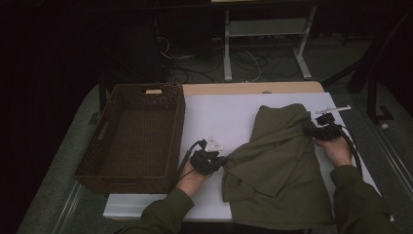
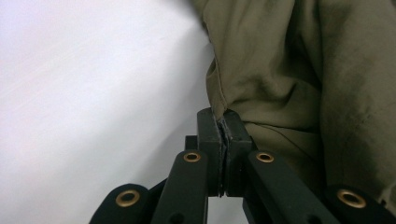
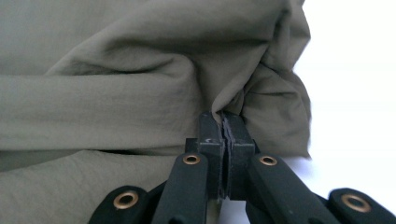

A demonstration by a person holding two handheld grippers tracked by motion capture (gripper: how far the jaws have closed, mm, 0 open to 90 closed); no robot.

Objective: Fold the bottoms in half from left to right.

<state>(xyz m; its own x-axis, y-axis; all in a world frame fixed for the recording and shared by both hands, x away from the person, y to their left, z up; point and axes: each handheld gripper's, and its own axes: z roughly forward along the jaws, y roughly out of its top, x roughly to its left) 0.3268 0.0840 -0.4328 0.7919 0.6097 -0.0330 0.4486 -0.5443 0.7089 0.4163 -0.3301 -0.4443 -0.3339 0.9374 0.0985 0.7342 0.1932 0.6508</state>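
An olive-green garment (image 1: 277,161) lies rumpled and partly folded on the right half of the white table (image 1: 219,114). My left gripper (image 1: 221,161) pinches the garment's left edge, jaws shut on the cloth (image 2: 261,79); its tip (image 2: 223,122) holds a thin fold. My right gripper (image 1: 311,129) grips the garment's upper right side, where the fabric (image 3: 140,93) bunches into creases that run into its tip (image 3: 222,122). Both hands wear olive sleeves and come in from the bottom.
A dark brown woven basket (image 1: 97,146) stands at the table's left side, with nothing seen inside. Bare white tabletop lies between basket and garment. Beyond the table are a metal stand (image 1: 265,44) and cables on the floor.
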